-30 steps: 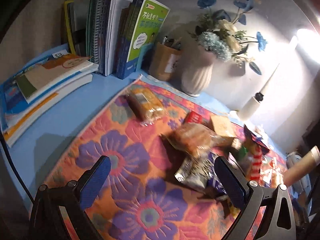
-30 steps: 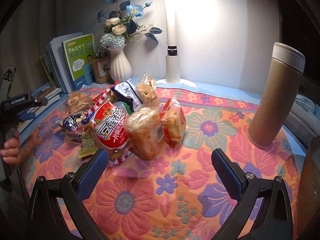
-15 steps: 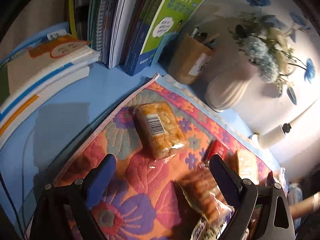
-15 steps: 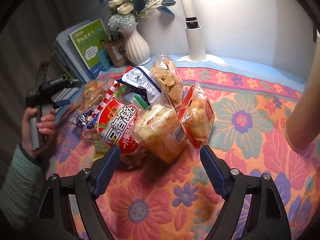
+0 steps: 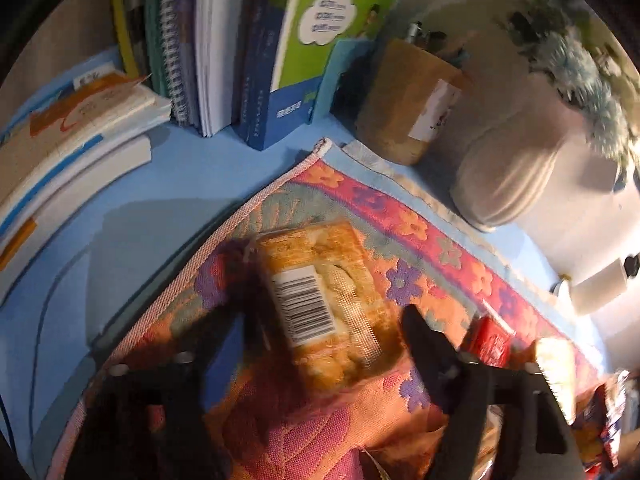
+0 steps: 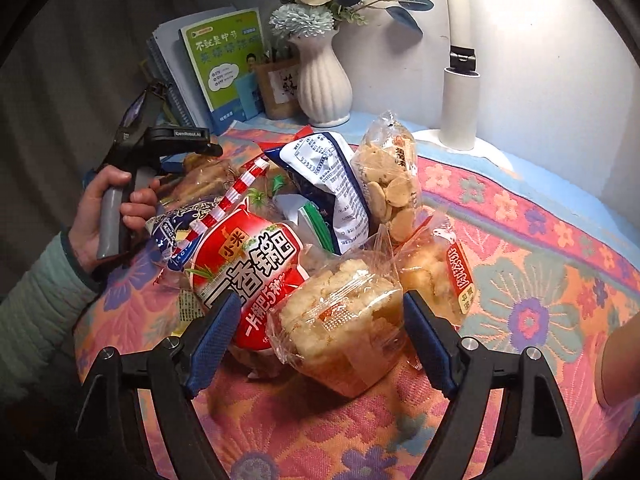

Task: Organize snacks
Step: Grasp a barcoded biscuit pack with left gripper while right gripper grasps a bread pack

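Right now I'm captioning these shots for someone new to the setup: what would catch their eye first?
The heap of snack bags on the floral cloth, led by the red rice-cracker bag behind the right gripper, which frames a clear pack of puffed cakes. In the left wrist view, a lone orange snack pack with a barcode lies between the closing left gripper's fingers. A white vase of flowers stands behind.

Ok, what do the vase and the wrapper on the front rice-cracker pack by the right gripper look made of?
Vase: probably glazed ceramic, white and ribbed, with a soft sheen; it could be plastic. Rice-cracker pack: thin clear plastic film, glossy and crinkled, with the contents showing through. It sits between the right gripper fingers, with no contact visible.
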Available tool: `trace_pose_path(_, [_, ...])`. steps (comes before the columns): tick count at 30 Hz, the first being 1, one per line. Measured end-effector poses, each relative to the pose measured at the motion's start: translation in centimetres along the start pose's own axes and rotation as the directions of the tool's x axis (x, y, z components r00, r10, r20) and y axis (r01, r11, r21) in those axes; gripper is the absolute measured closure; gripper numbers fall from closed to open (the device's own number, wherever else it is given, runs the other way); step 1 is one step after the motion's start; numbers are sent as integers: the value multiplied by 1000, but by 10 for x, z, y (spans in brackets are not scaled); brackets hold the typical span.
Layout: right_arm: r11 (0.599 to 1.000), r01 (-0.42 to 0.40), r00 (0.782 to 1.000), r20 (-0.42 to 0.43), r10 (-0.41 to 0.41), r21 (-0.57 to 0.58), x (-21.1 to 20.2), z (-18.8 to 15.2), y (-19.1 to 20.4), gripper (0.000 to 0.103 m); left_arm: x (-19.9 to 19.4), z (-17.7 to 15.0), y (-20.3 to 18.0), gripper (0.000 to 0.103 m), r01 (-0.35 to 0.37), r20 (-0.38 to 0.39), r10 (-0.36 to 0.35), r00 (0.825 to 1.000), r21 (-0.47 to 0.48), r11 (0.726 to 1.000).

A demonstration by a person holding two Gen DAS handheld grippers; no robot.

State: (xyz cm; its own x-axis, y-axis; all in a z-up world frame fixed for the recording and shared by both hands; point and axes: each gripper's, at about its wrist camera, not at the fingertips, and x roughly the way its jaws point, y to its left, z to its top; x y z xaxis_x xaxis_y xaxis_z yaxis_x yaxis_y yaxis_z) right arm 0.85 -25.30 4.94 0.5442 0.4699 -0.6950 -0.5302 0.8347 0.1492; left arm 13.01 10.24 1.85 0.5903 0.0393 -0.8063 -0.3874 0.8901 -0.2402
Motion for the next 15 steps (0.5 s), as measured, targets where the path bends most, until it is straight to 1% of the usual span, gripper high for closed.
trace_pose_path(1, [1000,-15,1000,5,15,9,2,1,0,21,0,-1,-2,48,-5,3,5,1000,24,1000])
trace_pose_path(2, [999,-28,1000,10,28,18,3,1,-2,23,-2,-2,-4,49,-6,4,6,1000,46,999])
trace_pose_path(3, [999,-40,999,18,39,25,2,1,-4,32,-5,-3,-4,52,5,5,-5,1000,58,998])
trace_pose_path(4, [998,-48,998,29,47,32,-1,0,-6,43,-7,-3,-3,54,17,8,-18,1000,60,998])
trace_pose_path(7, [995,-67,997,44,64,68,-10,-2,-9,44,-27,-8,0,56,38,45,-42,998,77,996])
trace_pose_path(10, [996,-63,997,50,60,64,-20,-10,-2,45,-58,-16,1,56,71,86,-82,993,117,991])
trace_pose_path(13, [999,-28,999,48,26,44,-36,-21,13,45,-91,-32,-2,56,115,101,-134,986,168,979])
trace_pose_path(15, [999,45,999,15,-45,31,-52,-27,24,45,-115,-49,-11,56,166,82,-187,979,209,964])
